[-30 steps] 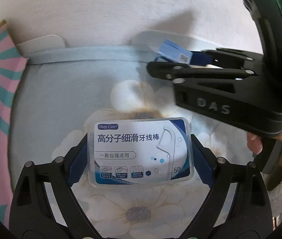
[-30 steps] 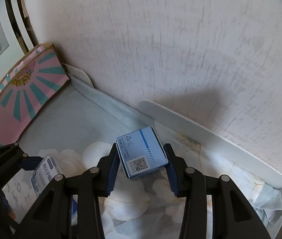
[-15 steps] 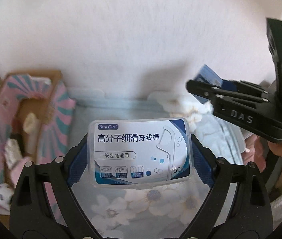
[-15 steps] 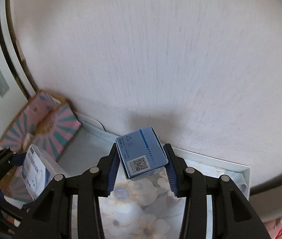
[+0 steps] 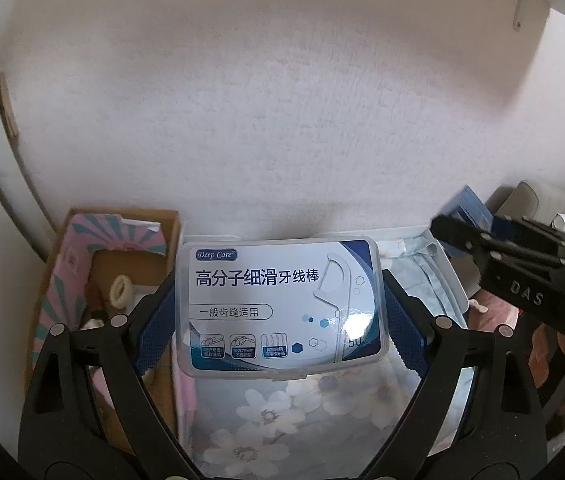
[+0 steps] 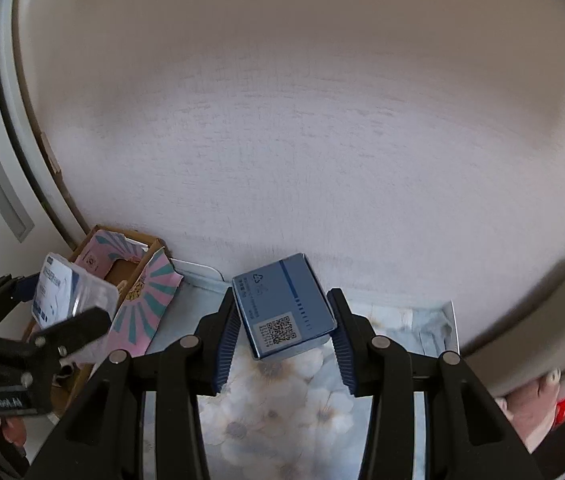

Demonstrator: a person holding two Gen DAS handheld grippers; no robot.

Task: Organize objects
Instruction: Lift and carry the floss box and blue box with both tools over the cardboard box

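Clear plastic: the dental floss pick box (image 5: 278, 306) is clamped by its short sides between the blue pads of the left gripper (image 5: 280, 316), label facing the camera, held in the air.
Blue card: the small blue box (image 6: 284, 306) is gripped between the pads of the right gripper (image 6: 284, 340), tilted, QR code upward.
Change since a second ago: both loads have been raised well above the flowered tray (image 5: 448, 276); far more of the white wall (image 5: 282, 100) is now seen, and the whole pink striped carton (image 5: 82, 264) has come into view.
Edges: the tray's white rim is set against the wall; the carton lies just beside its left edge.
Open room: the flowered tray lining (image 6: 282, 408) below both grippers is uncovered.
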